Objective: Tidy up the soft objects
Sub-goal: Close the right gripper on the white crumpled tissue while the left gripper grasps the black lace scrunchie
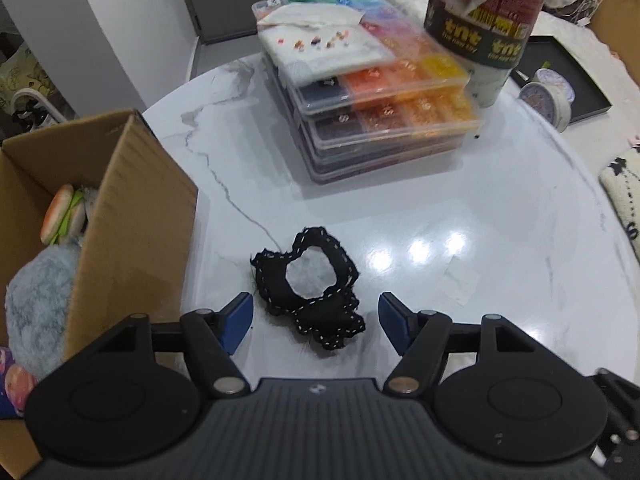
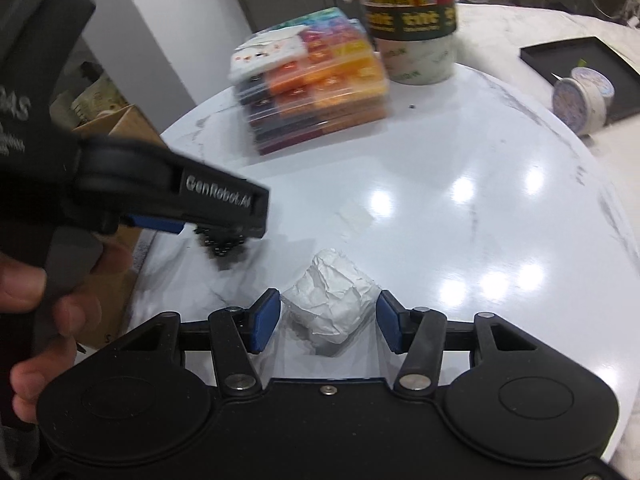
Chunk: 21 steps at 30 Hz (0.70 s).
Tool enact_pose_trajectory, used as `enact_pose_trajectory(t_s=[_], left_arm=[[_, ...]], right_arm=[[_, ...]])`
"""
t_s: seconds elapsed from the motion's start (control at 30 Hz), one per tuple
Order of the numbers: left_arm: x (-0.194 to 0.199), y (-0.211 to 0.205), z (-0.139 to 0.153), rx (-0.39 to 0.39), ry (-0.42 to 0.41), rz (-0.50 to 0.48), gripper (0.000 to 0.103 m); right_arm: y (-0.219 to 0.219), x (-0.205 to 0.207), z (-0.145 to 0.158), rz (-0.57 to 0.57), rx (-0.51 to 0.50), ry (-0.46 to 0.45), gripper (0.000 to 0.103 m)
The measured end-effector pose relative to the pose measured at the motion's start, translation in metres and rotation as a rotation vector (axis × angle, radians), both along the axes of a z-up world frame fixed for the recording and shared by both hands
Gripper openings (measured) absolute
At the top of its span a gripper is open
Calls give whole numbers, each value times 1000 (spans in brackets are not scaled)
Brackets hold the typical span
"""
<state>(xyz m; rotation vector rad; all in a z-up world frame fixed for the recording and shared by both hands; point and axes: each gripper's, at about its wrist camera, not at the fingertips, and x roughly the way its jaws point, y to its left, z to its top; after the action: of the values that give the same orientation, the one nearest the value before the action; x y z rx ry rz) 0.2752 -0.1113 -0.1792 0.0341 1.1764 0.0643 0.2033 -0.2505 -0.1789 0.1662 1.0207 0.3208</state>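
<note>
We are holding the left gripper (image 1: 315, 322) low over the white marble table (image 1: 460, 200), its blue-padded jaws standing wide apart on either side of a black scrunchie (image 1: 310, 300) with white stitched trim, not touching it. The scrunchie is lying near the table's left edge, just beside an open cardboard box (image 1: 132, 216) that is sitting against that edge. Inside the box a grey plush toy (image 1: 38, 304) and a burger-shaped soft toy (image 1: 64, 216) are already resting. We are holding the right gripper (image 2: 327, 326) spread open around a crumpled white paper wad (image 2: 334, 304) near the table's front edge, pads clear of it. Toward the far edge, stacked clear bead cases (image 1: 384, 108) are carrying a white cloth (image 1: 324, 40), with a tall paper cup (image 1: 484, 40) just beside them.
</note>
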Motion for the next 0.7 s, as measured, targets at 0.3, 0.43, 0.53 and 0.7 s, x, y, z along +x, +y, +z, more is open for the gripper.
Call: enact_pose_trajectory(t_s=[0.3, 0.43, 0.53, 0.7], left_arm=[[2, 2, -8, 24, -53, 21, 63], [3, 2, -5, 6, -54, 22, 41], [0, 2, -3, 19, -48, 18, 35], [-13, 5, 10, -1, -59, 18, 35]], right_arm=[[-1, 0, 0, -9, -13, 2, 52], [-2, 0, 1, -15, -18, 4, 52], [-2, 0, 1, -14, -22, 4, 52], [-4, -5, 6, -18, -12, -8, 52]])
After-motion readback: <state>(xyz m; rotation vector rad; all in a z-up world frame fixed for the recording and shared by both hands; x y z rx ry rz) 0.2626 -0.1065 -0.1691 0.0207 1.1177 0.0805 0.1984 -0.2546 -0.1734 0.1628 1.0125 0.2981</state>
